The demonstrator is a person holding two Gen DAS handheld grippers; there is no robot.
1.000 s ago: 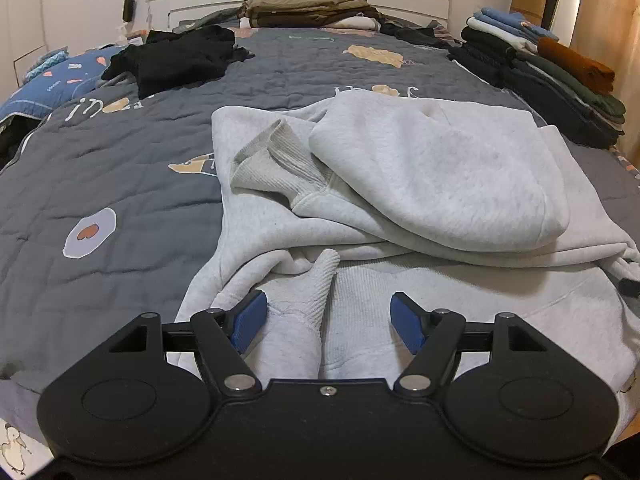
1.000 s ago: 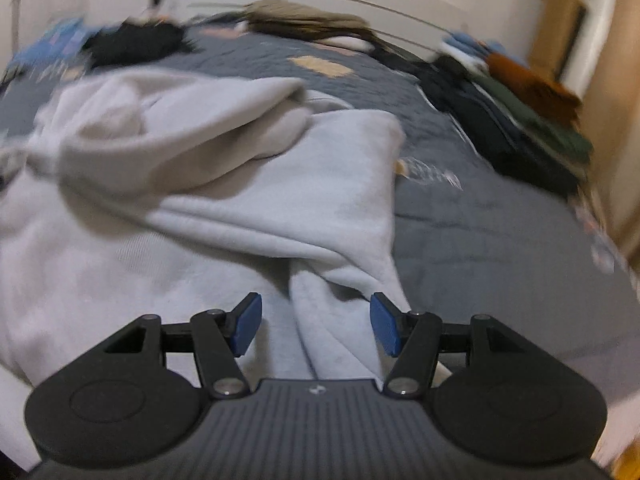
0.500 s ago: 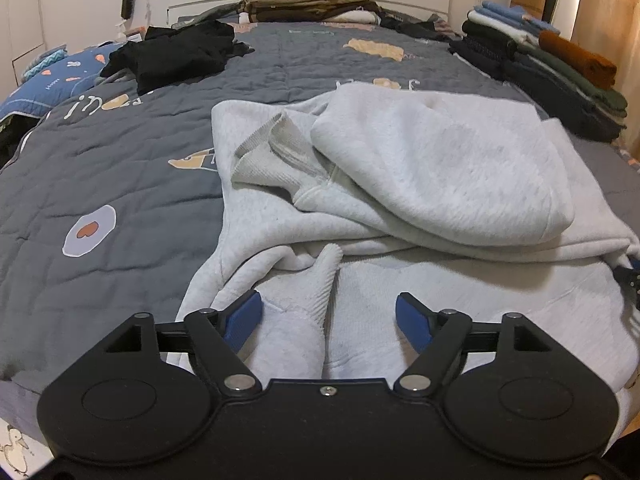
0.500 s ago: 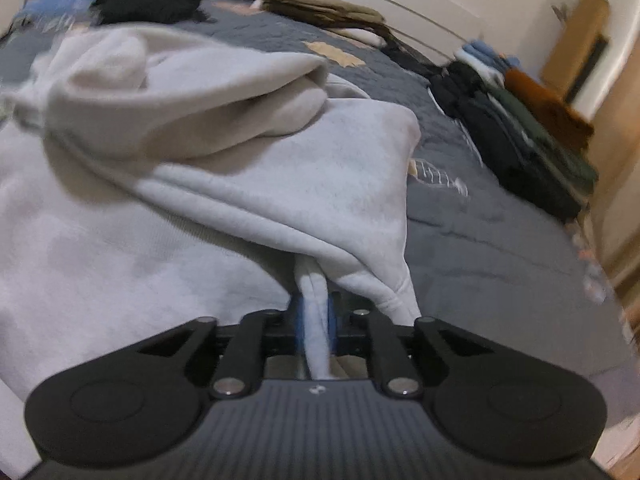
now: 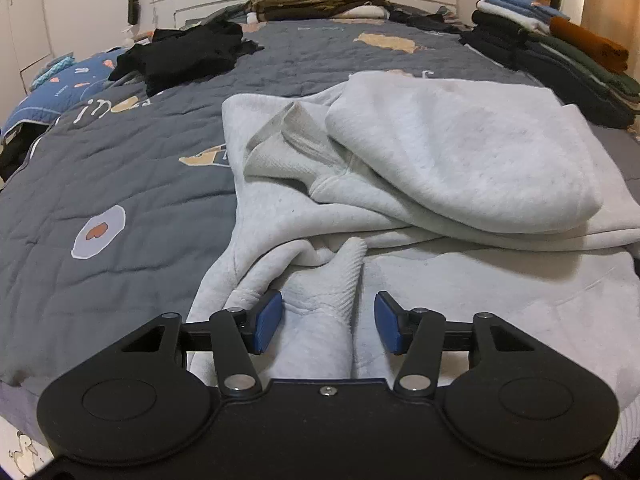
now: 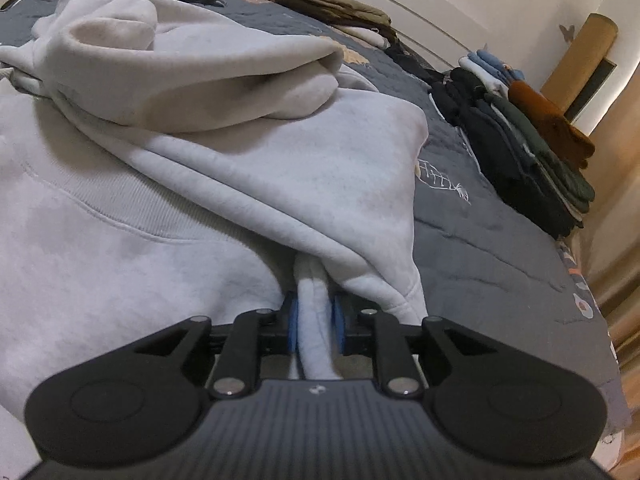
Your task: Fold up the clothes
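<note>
Left tool (image 5: 327,327): blue pads spread apart, ribbed cuff (image 5: 340,280) of light grey hoodie (image 5: 460,160) between them, ungripped. Hoodie crumpled on grey quilted bed (image 5: 120,168). Right tool (image 6: 314,326): pads clamped on hoodie fold.

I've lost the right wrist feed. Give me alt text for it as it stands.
The right gripper is shut on a pinched fold of the light grey fleece hoodie, which lies rumpled across the dark grey quilted bedspread. A row of folded dark clothes lines the bed's right edge.
</note>
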